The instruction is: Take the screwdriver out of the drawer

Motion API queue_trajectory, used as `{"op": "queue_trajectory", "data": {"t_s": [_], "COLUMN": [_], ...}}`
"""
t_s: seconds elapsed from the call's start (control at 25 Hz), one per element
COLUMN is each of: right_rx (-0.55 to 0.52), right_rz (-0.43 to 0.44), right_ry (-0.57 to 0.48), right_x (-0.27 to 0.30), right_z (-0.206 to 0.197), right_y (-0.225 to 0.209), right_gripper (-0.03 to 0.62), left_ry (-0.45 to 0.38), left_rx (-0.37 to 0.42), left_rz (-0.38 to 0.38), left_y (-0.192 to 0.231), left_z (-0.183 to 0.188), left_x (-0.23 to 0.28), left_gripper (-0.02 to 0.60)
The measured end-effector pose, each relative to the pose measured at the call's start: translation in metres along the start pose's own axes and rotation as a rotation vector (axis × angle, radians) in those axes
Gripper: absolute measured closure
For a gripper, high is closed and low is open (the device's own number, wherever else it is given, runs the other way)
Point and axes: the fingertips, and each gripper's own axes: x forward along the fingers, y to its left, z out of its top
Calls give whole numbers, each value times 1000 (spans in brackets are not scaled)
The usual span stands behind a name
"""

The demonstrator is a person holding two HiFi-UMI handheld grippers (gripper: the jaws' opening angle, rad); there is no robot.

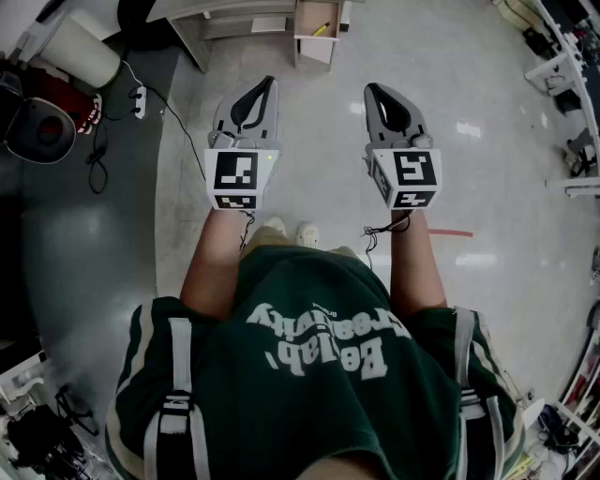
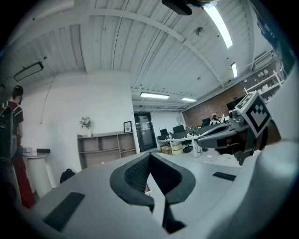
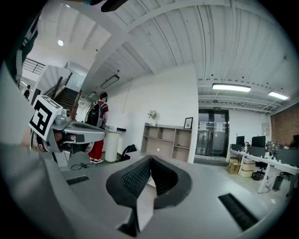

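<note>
Head view, from the left: a power strip (image 1: 139,101) and its dark cable (image 1: 178,124) lie on the floor (image 1: 469,84). Beside them the left gripper (image 1: 267,82) is held out level, with nothing near its tip. The left gripper view shows its fingers (image 2: 135,175) pressed together at the tips with nothing between them. Further on, at the top centre and well ahead of both grippers, an open drawer (image 1: 315,53) stands low on the floor. A slim yellow item inside it is most likely the screwdriver (image 1: 322,29), though it is too small to be sure. To the right, the right gripper (image 1: 372,89) is also held out, pointing roughly level. The right gripper view shows its fingers (image 3: 133,179) likewise closed on nothing. As I judge it, the task has not begun: the person stands well apart from the drawer and neither gripper is reaching for it. Several things could go wrong from here. Fingers that arrive closed would push the tool deeper or against the drawer wall instead of gripping it. A thin, round handle could roll or slip out of a grip that is off-centre. The drawer sits low, so a steep reach down could catch its front edge. The cable on the left could snag a foot during the approach.
</note>
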Motion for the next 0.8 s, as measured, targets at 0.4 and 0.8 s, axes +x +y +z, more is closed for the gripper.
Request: {"op": "queue_trajectory", "data": {"t_s": [0.4,0.8], "right_rx": [19,43], "right_rz": [-33,-60], "right_ry": [19,5], "right_x": [-3,-2], "right_z": [-6,-4], "right_y": [-10,-35], "right_gripper": [560,560], "left_ry": [46,42], "left_rx": [-18,3], "left_rz": [39,56], "left_y": [9,25], "left_z": [-12,-5], "left_x": [-1,4], "left_gripper": [566,566]}}
